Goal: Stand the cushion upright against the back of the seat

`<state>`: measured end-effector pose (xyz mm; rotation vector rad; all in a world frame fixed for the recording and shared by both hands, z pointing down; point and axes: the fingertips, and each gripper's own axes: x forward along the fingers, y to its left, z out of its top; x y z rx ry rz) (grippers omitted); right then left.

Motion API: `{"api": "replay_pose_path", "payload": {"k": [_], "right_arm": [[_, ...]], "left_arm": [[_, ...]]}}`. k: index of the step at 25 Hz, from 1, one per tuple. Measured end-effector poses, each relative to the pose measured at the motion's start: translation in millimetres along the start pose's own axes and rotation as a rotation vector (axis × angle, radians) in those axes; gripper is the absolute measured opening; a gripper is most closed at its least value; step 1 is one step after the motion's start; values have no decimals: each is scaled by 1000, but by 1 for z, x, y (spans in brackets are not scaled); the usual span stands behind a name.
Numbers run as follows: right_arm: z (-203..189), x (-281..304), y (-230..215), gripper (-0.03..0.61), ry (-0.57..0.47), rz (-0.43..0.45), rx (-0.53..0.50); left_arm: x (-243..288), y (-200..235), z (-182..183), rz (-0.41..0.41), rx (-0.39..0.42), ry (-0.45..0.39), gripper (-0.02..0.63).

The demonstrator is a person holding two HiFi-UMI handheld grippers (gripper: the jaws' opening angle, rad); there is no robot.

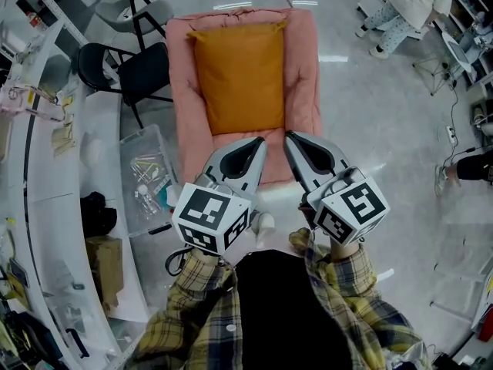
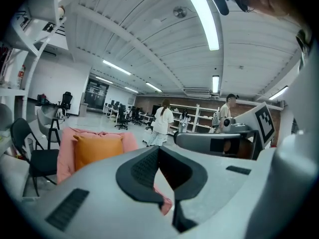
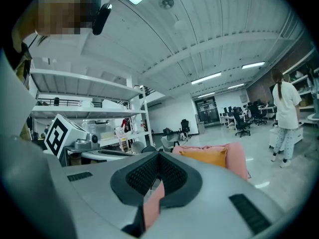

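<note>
An orange cushion (image 1: 240, 75) stands up against the back of a pink padded seat (image 1: 304, 68). In the left gripper view the cushion (image 2: 97, 151) leans on the pink back (image 2: 65, 156); the right gripper view shows the cushion (image 3: 207, 156) and the seat (image 3: 238, 158) from the other side. My left gripper (image 1: 260, 140) and right gripper (image 1: 288, 136) hover side by side over the seat's near edge, short of the cushion. Both are shut with nothing in them. Pink fabric shows behind the closed left jaws (image 2: 159, 151) and right jaws (image 3: 159, 158).
A black chair (image 1: 131, 72) stands left of the seat, with a clear plastic bin (image 1: 146, 179) on the floor nearer me. A white workbench (image 1: 54, 206) runs down the left side. A person (image 1: 412, 2) stands at the far right. Shelves and office chairs fill the background.
</note>
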<state>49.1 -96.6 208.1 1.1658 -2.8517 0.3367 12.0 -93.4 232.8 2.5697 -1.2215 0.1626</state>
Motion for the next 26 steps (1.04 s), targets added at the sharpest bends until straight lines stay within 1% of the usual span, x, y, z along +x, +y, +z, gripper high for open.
{"api": "replay_pose_path", "payload": {"k": [9,13,16,18,22,26], "right_arm": [[-1,3,1,17,9,-5,-9],[-2,2,0,17,11,-1,-10],[0,1,-1,17,15,4,-10],[0,1,-3,17,20,8,-12],[0,-1,-7,17,24,9,-14],[2,-2,-16,17,18,-4,-23]], "left_arm": [[-4,3,4,7,8,-9,4],[-5,4,5,0,-6,-14,4],[-2,4,10,-7,23,-9,4],[1,4,13,-26,38,-3,4],[8,6,12,-71,24,16,5],[14,16,19,-90,26,-5,5]]}}
